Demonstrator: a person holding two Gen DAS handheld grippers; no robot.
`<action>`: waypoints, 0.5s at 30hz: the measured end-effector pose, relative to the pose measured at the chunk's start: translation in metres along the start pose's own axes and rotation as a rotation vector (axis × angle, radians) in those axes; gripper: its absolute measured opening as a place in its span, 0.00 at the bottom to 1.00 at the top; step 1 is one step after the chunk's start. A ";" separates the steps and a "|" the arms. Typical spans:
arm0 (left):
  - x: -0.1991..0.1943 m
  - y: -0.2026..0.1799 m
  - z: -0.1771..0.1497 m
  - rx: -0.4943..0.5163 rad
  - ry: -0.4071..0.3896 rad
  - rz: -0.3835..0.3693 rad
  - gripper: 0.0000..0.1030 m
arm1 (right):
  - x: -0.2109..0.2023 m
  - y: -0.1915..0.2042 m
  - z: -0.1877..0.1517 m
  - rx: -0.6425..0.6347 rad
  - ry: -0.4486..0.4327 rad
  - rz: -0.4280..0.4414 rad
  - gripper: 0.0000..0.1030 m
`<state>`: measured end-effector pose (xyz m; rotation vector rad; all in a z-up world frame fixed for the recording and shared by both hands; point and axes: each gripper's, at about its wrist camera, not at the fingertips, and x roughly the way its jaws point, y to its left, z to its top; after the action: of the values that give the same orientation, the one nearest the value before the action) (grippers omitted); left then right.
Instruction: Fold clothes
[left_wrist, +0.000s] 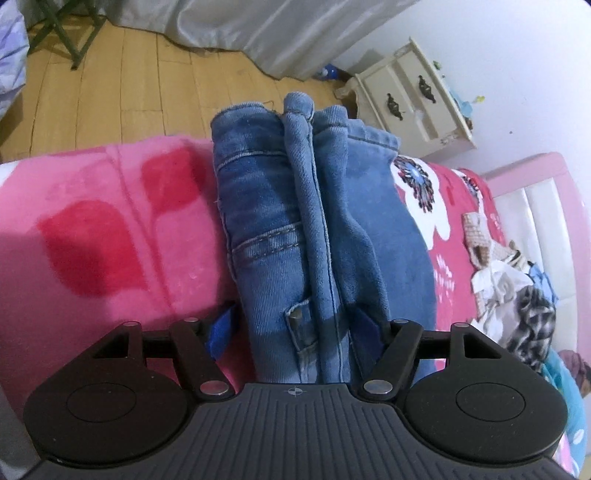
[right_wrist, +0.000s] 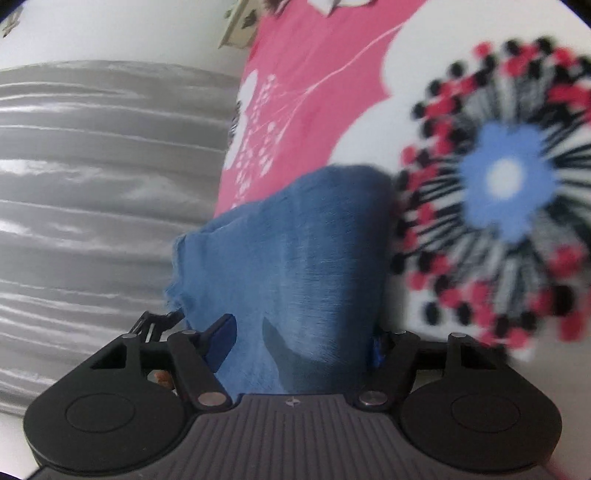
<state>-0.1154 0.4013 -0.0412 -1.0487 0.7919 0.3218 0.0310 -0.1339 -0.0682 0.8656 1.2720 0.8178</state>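
Where the pink bedspread with its big flower print covers the bed, folded blue jeans lie lengthwise near its edge, above the wooden floor. A cream nightstand stands by the wall, and a heap of mixed clothes sits at the right (contents hard to sort out). The left gripper straddles the thick denim bundle, blue pads against both sides, clamped on it. The right gripper likewise grips a denim fold, though that view is blurred.
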 end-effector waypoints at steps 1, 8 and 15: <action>0.001 -0.001 0.000 0.005 -0.002 0.000 0.66 | 0.004 0.000 0.001 0.009 0.014 0.021 0.62; 0.001 -0.012 -0.005 0.008 -0.033 -0.002 0.38 | 0.003 0.006 0.000 0.000 0.040 0.029 0.11; -0.011 -0.041 -0.047 0.037 0.051 -0.114 0.26 | -0.067 0.033 0.013 -0.130 -0.020 0.017 0.10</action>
<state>-0.1187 0.3424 -0.0191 -1.0660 0.7770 0.1830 0.0345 -0.1796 -0.0076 0.7792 1.1820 0.8937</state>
